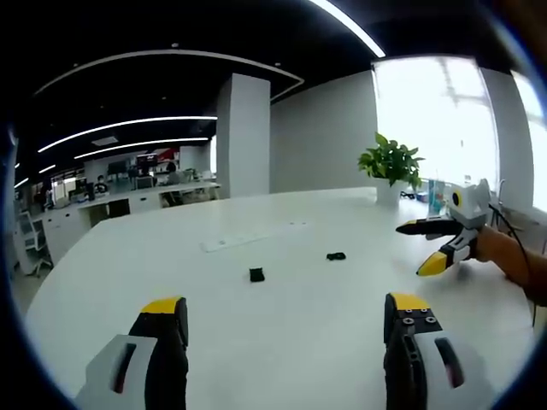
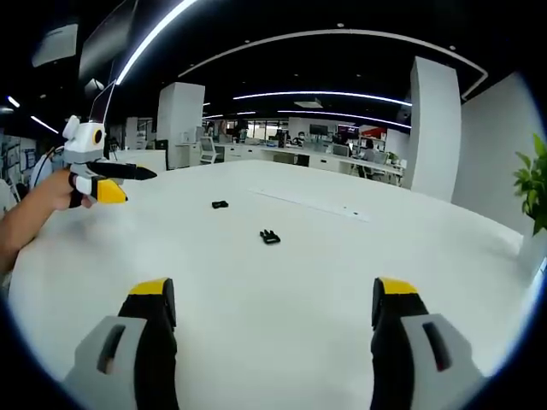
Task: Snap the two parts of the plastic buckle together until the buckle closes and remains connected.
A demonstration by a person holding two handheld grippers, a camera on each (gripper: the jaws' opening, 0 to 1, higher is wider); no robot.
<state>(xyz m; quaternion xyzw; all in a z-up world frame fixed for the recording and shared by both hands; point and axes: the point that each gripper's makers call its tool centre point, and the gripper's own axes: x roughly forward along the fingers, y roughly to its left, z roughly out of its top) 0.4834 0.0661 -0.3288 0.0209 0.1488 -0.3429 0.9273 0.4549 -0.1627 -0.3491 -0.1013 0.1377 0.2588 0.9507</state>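
Two small black buckle parts lie apart on the white table [image 1: 282,350]. The blocky part [image 1: 256,274] [image 2: 220,204] is closer to my left gripper. The pronged part [image 1: 336,255] [image 2: 270,237] lies nearer my right gripper. My left gripper [image 1: 285,309] stands open above the table with nothing between its yellow-tipped jaws; in the right gripper view it [image 2: 132,184] hangs at the far left, held by a hand. My right gripper [image 2: 273,295] is open and empty too; in the left gripper view it [image 1: 419,248] hovers at the right, short of both parts.
A flat white strip [image 1: 239,241] [image 2: 312,205] lies on the table beyond the parts. A potted plant [image 1: 391,166] [image 2: 534,184] stands near the table's far edge. A white pillar [image 1: 244,135] and office desks lie beyond.
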